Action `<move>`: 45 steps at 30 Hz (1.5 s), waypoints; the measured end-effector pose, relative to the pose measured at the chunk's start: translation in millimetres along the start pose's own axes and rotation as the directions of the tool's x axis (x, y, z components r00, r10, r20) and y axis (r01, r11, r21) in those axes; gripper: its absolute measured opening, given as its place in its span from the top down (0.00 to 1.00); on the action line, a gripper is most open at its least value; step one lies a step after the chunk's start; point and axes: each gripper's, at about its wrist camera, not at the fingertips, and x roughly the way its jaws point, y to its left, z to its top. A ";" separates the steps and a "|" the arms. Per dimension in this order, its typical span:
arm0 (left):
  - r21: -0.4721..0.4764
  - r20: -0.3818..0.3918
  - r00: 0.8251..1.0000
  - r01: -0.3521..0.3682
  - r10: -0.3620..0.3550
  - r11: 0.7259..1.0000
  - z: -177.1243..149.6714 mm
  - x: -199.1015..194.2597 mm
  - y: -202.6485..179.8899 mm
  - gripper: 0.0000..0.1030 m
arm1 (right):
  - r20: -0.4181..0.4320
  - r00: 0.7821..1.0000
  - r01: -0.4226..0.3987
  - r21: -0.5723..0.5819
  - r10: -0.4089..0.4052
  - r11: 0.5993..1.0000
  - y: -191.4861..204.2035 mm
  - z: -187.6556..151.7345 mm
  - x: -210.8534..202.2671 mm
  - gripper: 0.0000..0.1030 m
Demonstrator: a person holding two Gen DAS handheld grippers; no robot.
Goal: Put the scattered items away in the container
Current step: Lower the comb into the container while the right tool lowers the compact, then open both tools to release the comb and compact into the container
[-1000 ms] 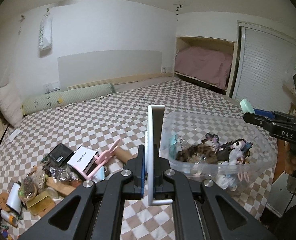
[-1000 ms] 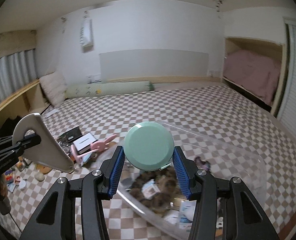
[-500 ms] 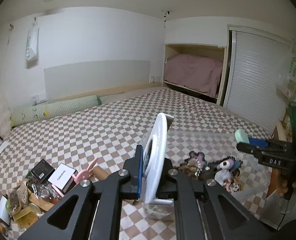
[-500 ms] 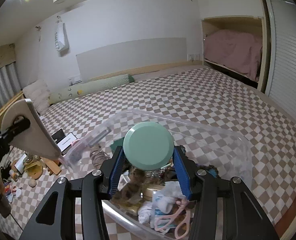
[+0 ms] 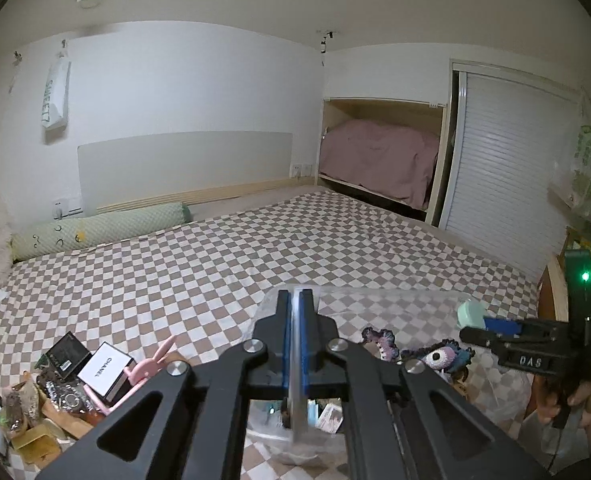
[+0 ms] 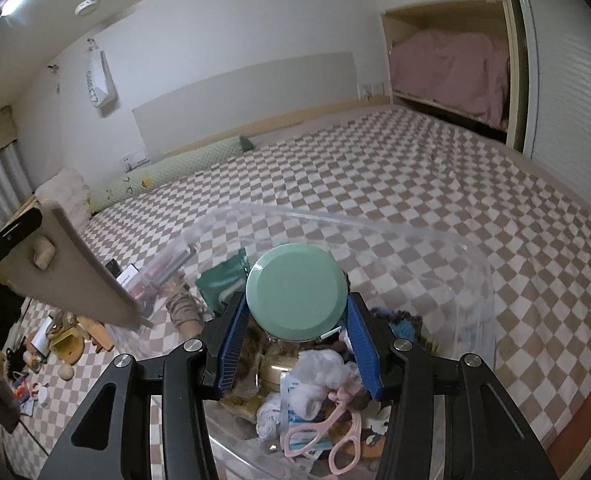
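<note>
A clear plastic bin (image 5: 379, 294) sits on the checkered bed, holding several small items. My left gripper (image 5: 295, 300) is shut on a thin white flat piece (image 5: 296, 380), seen edge-on and held over the bin's near-left side. The right wrist view shows that piece as a pale triangular plate (image 6: 75, 272) at the left. My right gripper (image 6: 297, 320) is shut on a round mint-green case (image 6: 297, 292) just above the bin (image 6: 375, 228). Below it lie pink scissors (image 6: 335, 440) and white cloth (image 6: 319, 368). The left wrist view has the right gripper (image 5: 471, 316) at the bin's right.
Loose items lie on the bed left of the bin: a black box (image 5: 65, 356), a white box (image 5: 109, 368), a pink bunny-shaped piece (image 5: 151, 364) and small clutter (image 5: 23, 412). A green bolster (image 5: 99, 228) lies by the headboard. A person's hand (image 5: 575, 396) grips the right handle.
The left gripper turned the white piece edge-on and carried it right, over the bin. The right gripper moved forward and tilted, bringing the mint case lower over the bin's contents.
</note>
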 end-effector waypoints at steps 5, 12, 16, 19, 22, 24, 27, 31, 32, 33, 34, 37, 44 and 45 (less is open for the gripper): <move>0.005 -0.054 0.999 -0.006 0.006 1.000 -11.3 25.5 -4.3 0.97 | -0.040 0.999 0.009 0.014 -0.009 1.000 -2.0 -4.0 9.1 0.52; 0.005 -0.130 0.991 -0.002 0.002 1.000 -30.8 51.5 -4.9 0.97 | -0.073 0.997 -0.009 0.023 0.010 1.000 5.3 -2.7 20.4 0.52; 0.005 -0.158 0.987 0.006 -0.005 1.000 -37.8 59.9 -6.9 0.97 | -0.108 0.994 -0.016 0.016 0.018 1.000 13.9 -4.8 30.8 0.52; 0.001 -0.177 0.984 0.015 -0.015 1.000 -40.0 63.8 -9.1 0.97 | -0.142 0.990 -0.017 0.005 0.017 1.000 22.9 -7.7 39.9 0.52; 0.001 -0.188 0.982 0.022 -0.021 1.000 -41.5 65.1 -10.5 0.97 | -0.177 0.984 -0.014 -0.009 0.012 1.000 30.3 -12.3 46.4 0.52; 0.001 -0.196 0.980 0.027 -0.026 1.000 -42.5 66.0 -11.4 0.90 | -0.191 0.982 -0.009 -0.024 0.004 1.000 33.9 -15.8 48.7 0.52; -0.014 -0.194 0.980 0.034 -0.036 0.999 -42.4 64.2 -11.2 0.35 | -0.199 0.980 -0.002 -0.049 -0.007 0.999 38.7 -20.5 51.8 0.52; -0.023 -0.184 0.982 0.035 -0.039 0.999 -42.1 60.4 -9.0 0.29 | -0.202 0.979 0.017 -0.064 -0.030 0.998 37.6 -24.3 52.3 0.51; -0.025 -0.185 0.982 0.034 -0.038 0.999 -42.1 59.8 -8.4 0.25 | -0.199 0.979 0.021 -0.060 -0.033 0.998 36.9 -24.2 51.9 0.40; -0.027 -0.185 0.982 0.034 -0.038 0.999 -42.1 59.3 -7.8 0.21 | -0.193 0.980 0.029 -0.058 -0.040 0.998 36.7 -23.1 51.4 0.24; -0.029 -0.186 0.982 0.033 -0.038 0.999 -42.1 58.8 -7.2 0.15 | -0.184 0.982 0.036 -0.058 -0.046 0.998 36.4 -22.0 49.8 0.20; -0.021 -0.187 0.982 0.026 -0.029 0.999 -42.9 57.1 -6.9 0.13 | -0.155 0.986 0.051 -0.066 -0.061 0.997 34.8 -19.2 41.5 0.20; -0.031 -0.167 0.986 -0.009 0.004 0.999 -43.1 48.4 -2.4 0.03 | -0.155 0.985 0.065 -0.055 -0.073 0.996 32.5 -18.1 40.6 0.20; -0.038 -0.163 0.987 -0.017 0.011 0.999 -43.1 47.1 -0.7 0.03 | -0.154 0.985 0.067 -0.055 -0.075 0.996 32.3 -18.4 40.1 0.20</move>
